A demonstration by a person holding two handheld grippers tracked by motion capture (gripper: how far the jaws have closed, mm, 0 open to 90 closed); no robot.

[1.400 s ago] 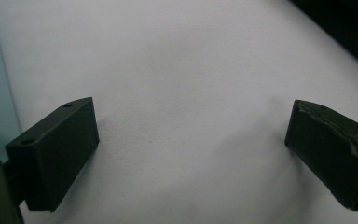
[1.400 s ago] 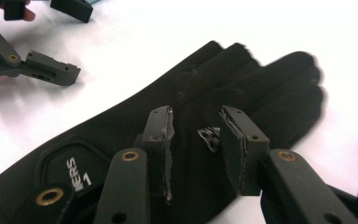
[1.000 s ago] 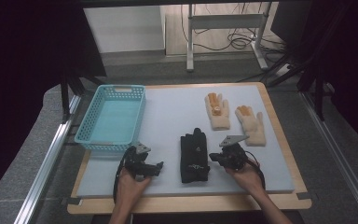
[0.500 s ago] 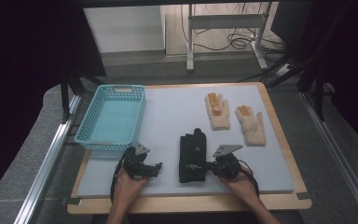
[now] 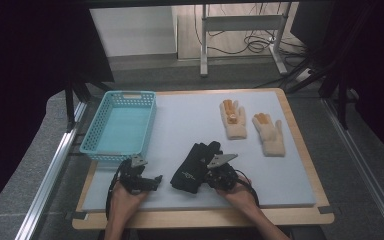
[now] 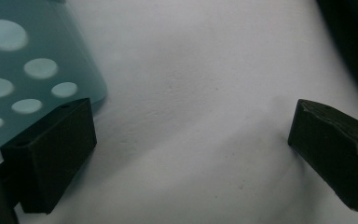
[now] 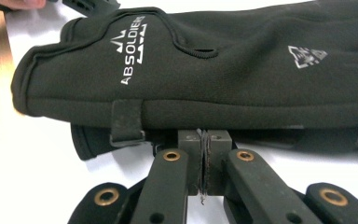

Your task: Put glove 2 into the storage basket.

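Surface: pale grey mat [image 5: 180, 120] on a wooden table.
Landmark: black fabric gloves [image 5: 196, 160], stacked near the mat's front edge.
Right gripper [image 7: 204, 154]: jaws pressed together, tips at the gloves' side edge, pinching nothing visible.
Left gripper [image 6: 191, 140]: jaws wide apart over bare mat, left of the gloves, beside a turquoise perforated plastic basket [image 5: 120, 125].

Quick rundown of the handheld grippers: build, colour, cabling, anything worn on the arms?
Both are black two-jaw units. The left gripper has blocky matte-black pads. The right gripper has black link arms with brass-coloured pivot rings. Each carries a grey three-cornered plate on top and trails a black cable. Forearms are bare, no sleeves or gloves worn.
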